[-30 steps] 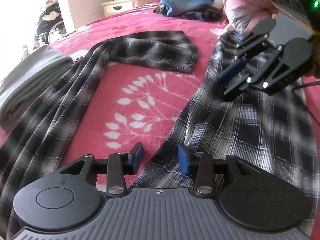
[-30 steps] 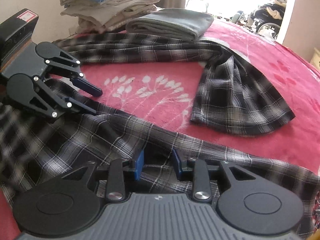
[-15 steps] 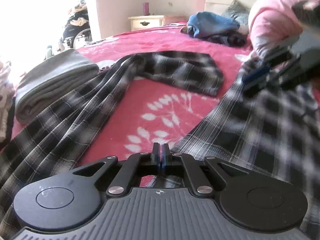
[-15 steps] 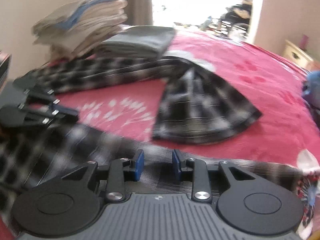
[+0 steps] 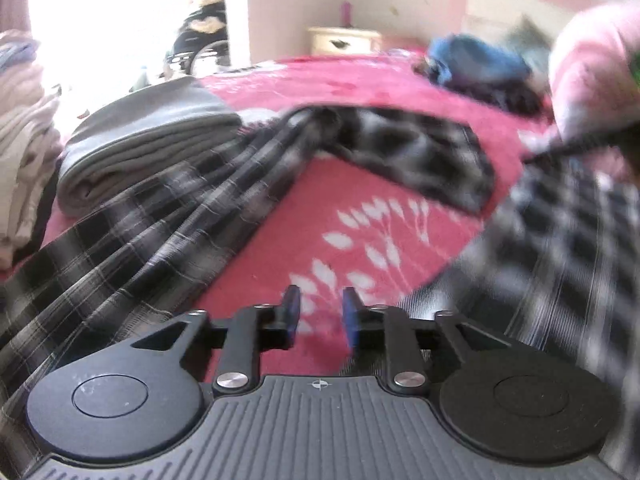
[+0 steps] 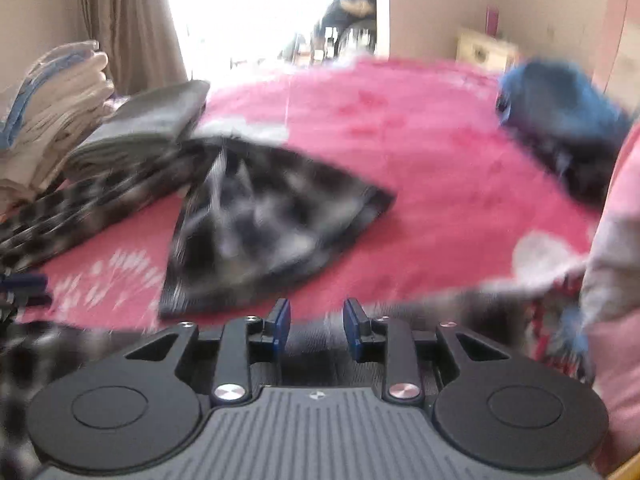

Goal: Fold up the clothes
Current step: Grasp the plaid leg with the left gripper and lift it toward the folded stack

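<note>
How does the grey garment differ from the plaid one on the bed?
The grey garment is plain and folded into a neat stack; the plaid garment is checked black-and-white, spread out and rumpled in long folds. The grey lies compact at the edge, the plaid stretches across. Both rest on the red bedspread.

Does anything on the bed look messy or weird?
Yes. The plaid garment sprawls unfolded across the red blanket, bunched into ridges, one end flopped over, while the grey folded cloth beside it is neat. A blue and dark clothes heap sits crumpled at the far side.
</note>
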`<state>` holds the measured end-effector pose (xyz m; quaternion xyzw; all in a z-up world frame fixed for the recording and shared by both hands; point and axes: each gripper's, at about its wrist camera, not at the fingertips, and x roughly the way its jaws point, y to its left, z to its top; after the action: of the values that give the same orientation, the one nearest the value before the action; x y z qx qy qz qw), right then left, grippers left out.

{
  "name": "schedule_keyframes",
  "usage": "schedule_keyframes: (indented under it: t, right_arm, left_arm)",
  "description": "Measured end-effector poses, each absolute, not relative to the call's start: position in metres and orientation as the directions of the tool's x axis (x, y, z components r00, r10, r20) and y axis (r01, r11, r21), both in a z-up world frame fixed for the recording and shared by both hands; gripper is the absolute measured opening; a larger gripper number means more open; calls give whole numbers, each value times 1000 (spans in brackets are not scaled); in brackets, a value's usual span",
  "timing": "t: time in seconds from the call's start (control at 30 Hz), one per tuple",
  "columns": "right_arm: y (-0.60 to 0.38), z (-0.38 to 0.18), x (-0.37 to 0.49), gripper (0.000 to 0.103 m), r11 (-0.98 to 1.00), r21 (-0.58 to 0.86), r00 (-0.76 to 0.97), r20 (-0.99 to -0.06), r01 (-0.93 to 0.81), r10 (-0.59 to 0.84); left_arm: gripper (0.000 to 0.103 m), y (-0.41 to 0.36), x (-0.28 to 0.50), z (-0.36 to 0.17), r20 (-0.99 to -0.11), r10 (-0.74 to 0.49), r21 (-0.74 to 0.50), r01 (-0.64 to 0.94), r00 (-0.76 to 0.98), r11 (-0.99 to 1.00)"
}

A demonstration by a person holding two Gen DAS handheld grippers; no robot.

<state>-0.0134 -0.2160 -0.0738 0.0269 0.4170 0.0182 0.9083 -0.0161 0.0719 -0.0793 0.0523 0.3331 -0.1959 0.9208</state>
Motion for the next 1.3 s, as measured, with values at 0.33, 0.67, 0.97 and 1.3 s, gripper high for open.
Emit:
schedule_keyframes:
  t: [0.33, 0.67, 0.97, 1.3]
  right_arm:
    - [-171, -24, -38, 31, 982, -18, 730, -672, -190, 129]
    - [-62, -6, -73, 31, 833, 66, 554, -717, -549, 422]
    - [-42, -8, -109, 31, 815, 63, 508, -753, -577, 418]
    - [-44, -21, -106, 31, 831, 91, 493, -768, -549, 410]
  left_arm:
    - [32, 186, -37, 6, -569, -144, -146, 73, 809, 987]
    - [35, 204, -110, -52, -763, -63, 188, 314, 643, 931]
    - [35, 188, -99, -84, -721, 4, 381, 392, 693, 838]
    - [9, 187, -84, -94, -644, 130, 488, 274, 754, 829]
